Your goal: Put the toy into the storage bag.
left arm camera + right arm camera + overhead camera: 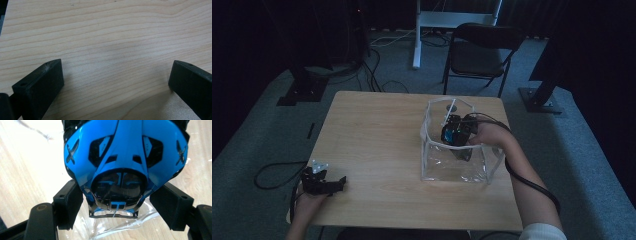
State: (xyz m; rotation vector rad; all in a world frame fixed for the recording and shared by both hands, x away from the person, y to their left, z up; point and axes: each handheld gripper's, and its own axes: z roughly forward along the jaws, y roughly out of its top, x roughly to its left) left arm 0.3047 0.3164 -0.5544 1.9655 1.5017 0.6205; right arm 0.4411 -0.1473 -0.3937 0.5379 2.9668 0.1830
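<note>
Blue toy car [125,162], glossy plastic with black vents and a dark windshield, sits pinched between my right gripper [120,205] jaws, inside the clear soft-plastic pouch [432,165] with white trim on the table's right side. My left gripper [115,82] rests on the pale wood-grain table [105,32] near its front-left corner, jaws spread on nothing.
</note>
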